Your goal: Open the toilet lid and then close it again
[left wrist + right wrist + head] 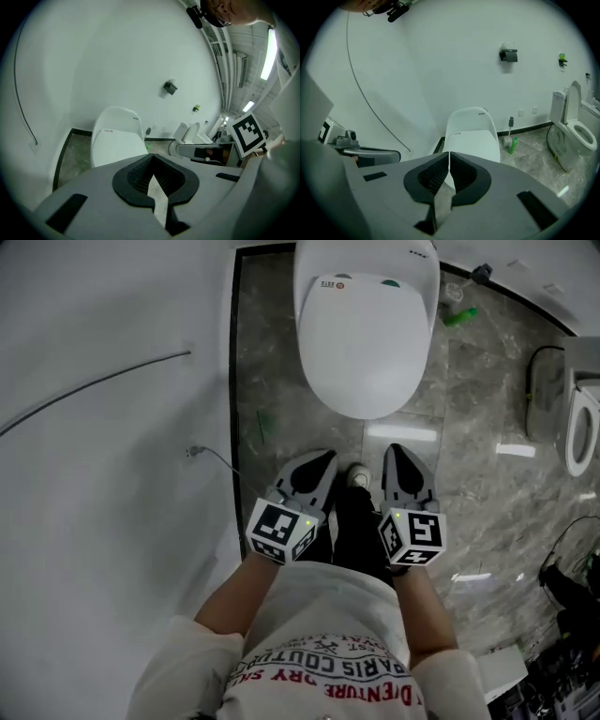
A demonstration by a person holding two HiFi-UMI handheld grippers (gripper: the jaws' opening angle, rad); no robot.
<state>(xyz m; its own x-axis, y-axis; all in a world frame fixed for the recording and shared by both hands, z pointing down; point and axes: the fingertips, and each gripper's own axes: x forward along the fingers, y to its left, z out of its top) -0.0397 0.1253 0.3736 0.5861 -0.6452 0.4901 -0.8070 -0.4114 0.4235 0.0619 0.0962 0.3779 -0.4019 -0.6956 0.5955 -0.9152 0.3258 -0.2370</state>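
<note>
A white toilet (366, 343) stands against the wall with its lid down flat; it also shows ahead in the left gripper view (117, 147) and the right gripper view (471, 140). My left gripper (322, 460) and right gripper (397, 452) hang side by side close to the person's body, short of the toilet's front edge and apart from it. Both are shut with nothing between the jaws, as the left gripper (151, 161) and the right gripper (449, 157) show in their own views.
A white wall (103, 474) with a thin cable (94, 385) runs along the left. A green bottle (459, 317) lies beside the toilet's base. A second toilet (581, 427) with its lid up stands at the right. A shoe (359, 474) shows between the grippers on the marble floor (487, 474).
</note>
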